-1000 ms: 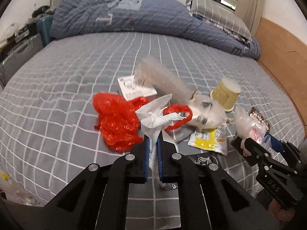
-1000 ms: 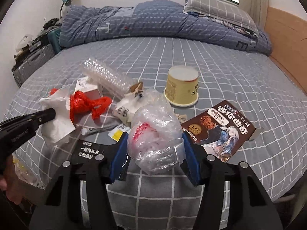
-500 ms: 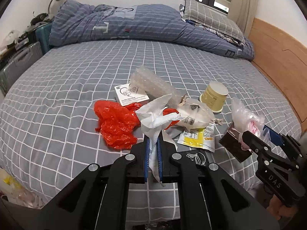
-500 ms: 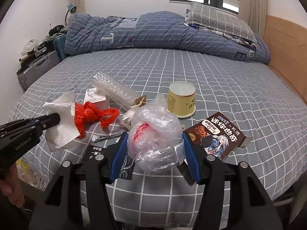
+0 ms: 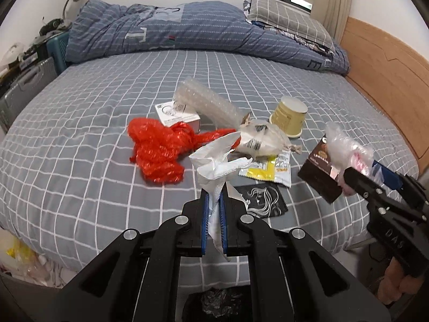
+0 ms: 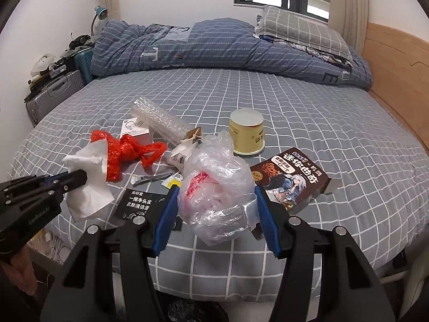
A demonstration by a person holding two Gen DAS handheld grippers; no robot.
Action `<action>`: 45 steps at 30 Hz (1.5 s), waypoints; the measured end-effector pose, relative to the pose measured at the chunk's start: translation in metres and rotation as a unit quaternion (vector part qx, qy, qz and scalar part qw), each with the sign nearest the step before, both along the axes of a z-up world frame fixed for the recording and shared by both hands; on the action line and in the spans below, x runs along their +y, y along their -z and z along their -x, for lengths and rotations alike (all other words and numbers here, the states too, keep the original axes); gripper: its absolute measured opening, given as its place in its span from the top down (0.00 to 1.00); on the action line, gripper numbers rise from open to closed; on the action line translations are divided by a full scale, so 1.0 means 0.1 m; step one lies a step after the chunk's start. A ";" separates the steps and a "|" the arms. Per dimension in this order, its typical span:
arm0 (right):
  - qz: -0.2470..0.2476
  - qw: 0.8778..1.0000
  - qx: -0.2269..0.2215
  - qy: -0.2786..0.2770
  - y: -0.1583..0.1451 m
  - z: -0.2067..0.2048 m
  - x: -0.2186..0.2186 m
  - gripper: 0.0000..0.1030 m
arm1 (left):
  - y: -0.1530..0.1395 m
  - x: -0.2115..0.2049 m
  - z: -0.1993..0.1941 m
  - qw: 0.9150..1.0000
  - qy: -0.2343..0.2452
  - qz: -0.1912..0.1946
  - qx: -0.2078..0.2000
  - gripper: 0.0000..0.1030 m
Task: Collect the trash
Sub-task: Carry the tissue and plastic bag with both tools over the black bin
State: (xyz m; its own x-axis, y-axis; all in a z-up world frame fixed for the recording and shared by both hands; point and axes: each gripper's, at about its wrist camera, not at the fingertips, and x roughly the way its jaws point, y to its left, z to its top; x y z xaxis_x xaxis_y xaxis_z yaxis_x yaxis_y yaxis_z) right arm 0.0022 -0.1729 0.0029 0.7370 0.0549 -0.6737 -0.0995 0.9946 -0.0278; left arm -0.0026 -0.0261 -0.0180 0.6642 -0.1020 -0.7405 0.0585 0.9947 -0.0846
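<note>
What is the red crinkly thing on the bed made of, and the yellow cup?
The red bag looks like thin glossy plastic film: it crumples and glints. The yellow cup, standing upside down, looks like matte printed paper or card, though a thin plastic coating cannot be ruled out.

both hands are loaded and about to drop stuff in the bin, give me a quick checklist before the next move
1. Left hand-held gripper clamped on the white tissue: ok.
2. Right hand-held gripper gripping the clear plastic bag: ok.
3. Both items lifted off the bed: ok.
4. Black-lined bin visible below the left gripper: ok.
5. Bin has room: cannot tell.
6. Bed free of trash: not ok; red bag and yellow cup remain.
</note>
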 end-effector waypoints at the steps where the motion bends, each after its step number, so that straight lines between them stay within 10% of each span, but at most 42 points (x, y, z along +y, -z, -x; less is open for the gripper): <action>1: -0.001 1.000 0.000 0.001 -0.01 0.03 0.00 0.47 | 0.00 0.01 0.02 1.000 -0.001 -0.001 0.001 0.93; 45: -0.011 0.998 0.064 0.002 0.34 1.07 0.20 0.47 | 0.40 -0.09 1.13 0.999 0.004 -0.008 0.048 0.93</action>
